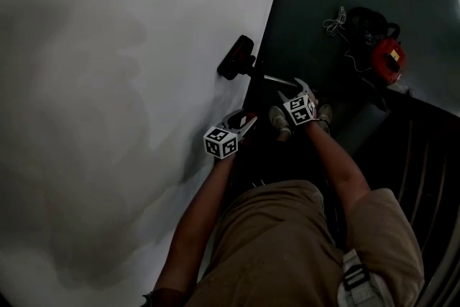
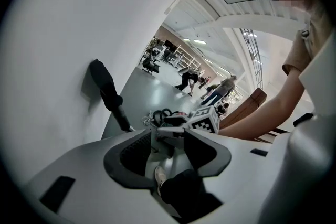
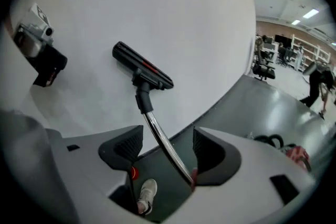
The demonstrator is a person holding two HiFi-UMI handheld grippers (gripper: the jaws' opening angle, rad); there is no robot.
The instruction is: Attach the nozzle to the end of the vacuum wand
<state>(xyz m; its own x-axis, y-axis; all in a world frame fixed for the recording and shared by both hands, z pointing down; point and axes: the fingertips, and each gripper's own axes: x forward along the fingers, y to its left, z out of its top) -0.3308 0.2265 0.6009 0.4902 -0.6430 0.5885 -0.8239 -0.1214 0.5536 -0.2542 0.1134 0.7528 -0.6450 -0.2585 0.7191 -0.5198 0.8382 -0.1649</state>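
The black floor nozzle (image 1: 236,58) sits on the end of the chrome wand (image 1: 277,80) and lies against a white surface. In the right gripper view the nozzle (image 3: 142,66) has a red stripe, and the wand (image 3: 163,139) runs down between the jaws, close to the right pad. My right gripper (image 3: 168,147) is open around the wand, and in the head view the right gripper (image 1: 299,90) is at the wand's near end. My left gripper (image 1: 243,123) hangs to the left of the wand. The left gripper (image 2: 168,150) is open with nothing between its pads, and the nozzle (image 2: 102,84) is ahead on its left.
A red and black vacuum body (image 1: 384,57) with a coiled cable lies on the dark floor at the right. The person's shoes (image 1: 280,118) stand just below the grippers. Dark ribbed panels (image 1: 424,154) fill the right edge. People and chairs (image 2: 210,92) are far off.
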